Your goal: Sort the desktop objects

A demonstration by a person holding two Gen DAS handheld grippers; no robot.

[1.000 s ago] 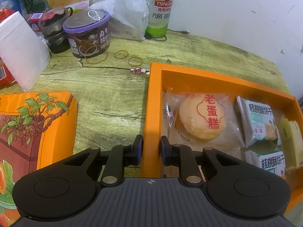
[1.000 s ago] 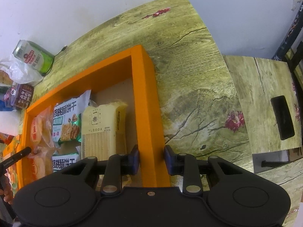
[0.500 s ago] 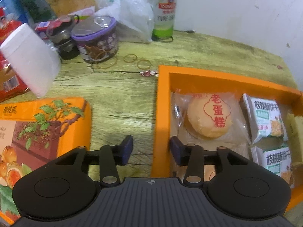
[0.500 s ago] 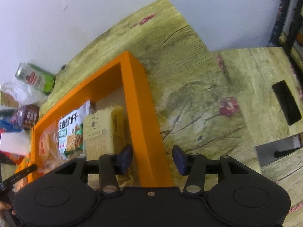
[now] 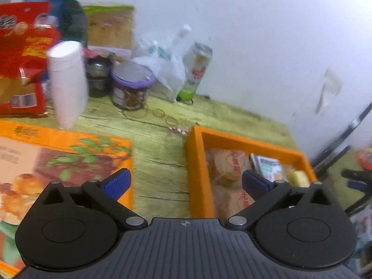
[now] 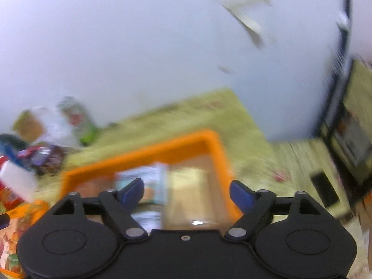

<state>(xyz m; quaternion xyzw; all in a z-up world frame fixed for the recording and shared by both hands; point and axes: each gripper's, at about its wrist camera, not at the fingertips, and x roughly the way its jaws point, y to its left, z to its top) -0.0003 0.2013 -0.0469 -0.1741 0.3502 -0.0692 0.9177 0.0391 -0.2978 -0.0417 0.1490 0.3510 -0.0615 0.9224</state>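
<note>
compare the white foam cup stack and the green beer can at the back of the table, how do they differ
The white cup stack is plain, wider and tapers downward, standing nearer the camera by the red snack bag. The green beer can is slimmer, printed, and stands against the wall beside a plastic bag. Both stand roughly upright on the wooden table.

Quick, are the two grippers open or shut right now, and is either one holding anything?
Left gripper: open wide, holding nothing, above the orange box.
Right gripper: open wide, holding nothing.
</note>
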